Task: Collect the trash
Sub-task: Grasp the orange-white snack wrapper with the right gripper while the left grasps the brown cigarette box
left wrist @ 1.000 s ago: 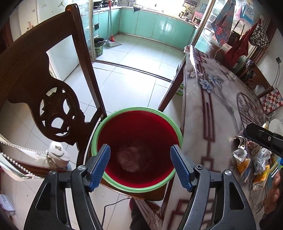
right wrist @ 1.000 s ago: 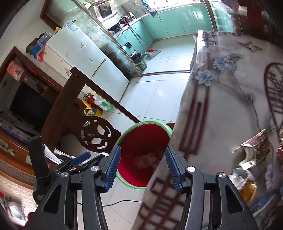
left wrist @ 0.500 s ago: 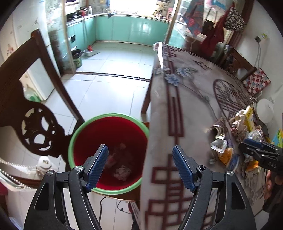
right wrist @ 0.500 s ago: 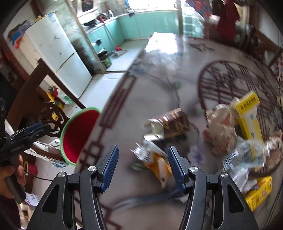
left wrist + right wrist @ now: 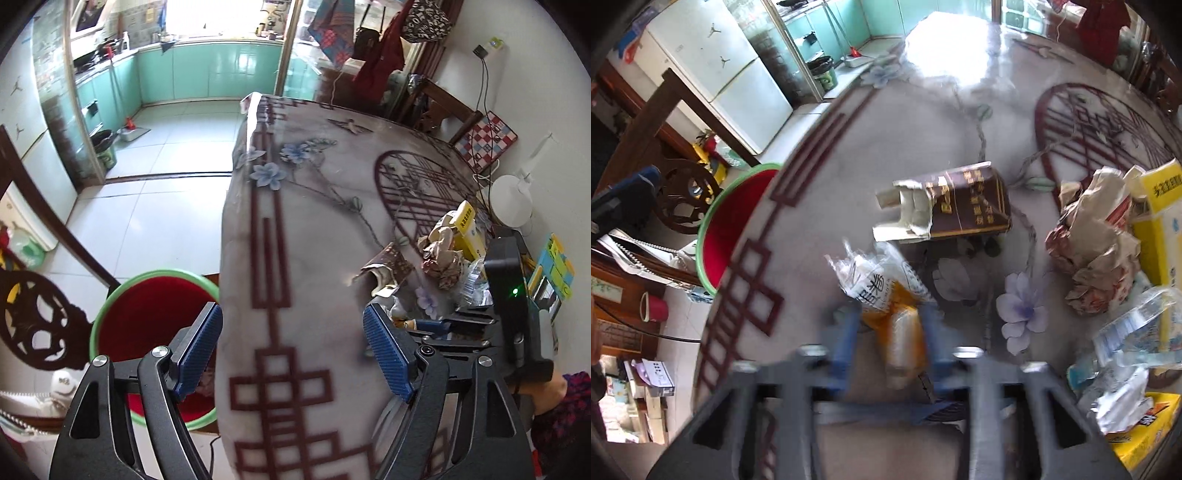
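A red bin with a green rim (image 5: 147,332) stands on the floor beside the table's left edge; it also shows in the right wrist view (image 5: 727,229). My left gripper (image 5: 291,350) is open and empty over the table edge. My right gripper (image 5: 886,332) is blurred, its fingers either side of an orange and white snack wrapper (image 5: 886,302) on the table. A torn brown carton (image 5: 953,206), crumpled paper (image 5: 1089,243), a yellow box (image 5: 1160,206) and clear plastic (image 5: 1137,332) lie beyond it.
The patterned tablecloth (image 5: 314,206) covers the table. A carved dark wooden chair (image 5: 33,314) stands left of the bin. A white round lamp base (image 5: 511,199) sits at the table's far right. The kitchen floor (image 5: 155,155) lies beyond.
My left gripper has swung right from over the bin to the table edge. My right gripper has dropped down to the orange wrapper, its fingers narrower around it.
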A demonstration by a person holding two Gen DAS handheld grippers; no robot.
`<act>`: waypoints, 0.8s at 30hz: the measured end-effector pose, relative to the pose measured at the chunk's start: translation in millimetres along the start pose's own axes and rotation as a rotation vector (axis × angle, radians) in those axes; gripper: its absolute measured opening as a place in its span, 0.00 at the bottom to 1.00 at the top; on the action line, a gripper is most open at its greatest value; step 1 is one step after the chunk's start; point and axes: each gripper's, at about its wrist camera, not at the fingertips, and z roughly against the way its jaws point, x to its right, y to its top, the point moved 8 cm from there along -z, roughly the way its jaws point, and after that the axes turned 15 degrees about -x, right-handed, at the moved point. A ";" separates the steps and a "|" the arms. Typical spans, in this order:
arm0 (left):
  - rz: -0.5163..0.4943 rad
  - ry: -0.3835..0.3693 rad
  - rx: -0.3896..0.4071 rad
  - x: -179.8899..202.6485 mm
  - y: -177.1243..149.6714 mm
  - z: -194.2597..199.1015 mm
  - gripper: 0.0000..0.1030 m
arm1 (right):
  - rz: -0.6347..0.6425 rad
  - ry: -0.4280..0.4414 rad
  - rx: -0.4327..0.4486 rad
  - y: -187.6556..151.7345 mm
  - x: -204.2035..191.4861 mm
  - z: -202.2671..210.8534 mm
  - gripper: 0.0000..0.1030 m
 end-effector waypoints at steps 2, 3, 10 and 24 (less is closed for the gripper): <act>-0.013 0.001 -0.005 5.6 2.8 -2.7 0.76 | -0.021 0.018 0.018 -3.4 2.9 4.0 0.12; -0.021 0.001 -0.009 8.7 4.8 -5.2 0.76 | -0.026 0.020 0.026 -5.5 3.5 6.1 0.10; -0.081 -0.011 -0.045 32.2 16.4 -25.9 0.76 | -0.099 0.042 0.067 -29.3 23.9 38.4 0.09; -0.332 -0.007 -0.110 106.6 44.7 -95.0 0.76 | -0.173 0.051 0.031 -58.7 55.3 39.3 0.16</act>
